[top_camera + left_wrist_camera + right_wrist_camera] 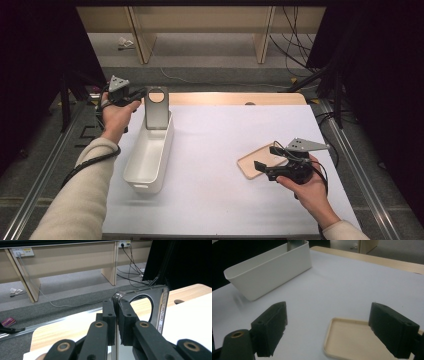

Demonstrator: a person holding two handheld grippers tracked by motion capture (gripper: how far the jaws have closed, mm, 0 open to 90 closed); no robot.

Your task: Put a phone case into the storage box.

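Observation:
A grey metal plate with a round hole (157, 109) stands upright in the far end of a long white bin (145, 186). My left gripper (137, 95) reaches it from the left and is shut on its upper left edge. In the left gripper view the two black jaws of the left gripper (116, 307) pinch the plate (162, 310) edge-on. My right gripper (265, 157) is open just above a shallow beige tray (252, 165) at the table's right. In the right gripper view the right gripper (328, 312) has wide-apart jaws framing the tray (349, 340), with the bin (269, 277) beyond.
A white mat (225, 135) covers most of the wooden table (225, 98). Black stands and cables (300, 75) flank the far corners. Metal rails (350, 150) run along both table sides. Wooden furniture legs (262, 45) stand on the grey floor behind.

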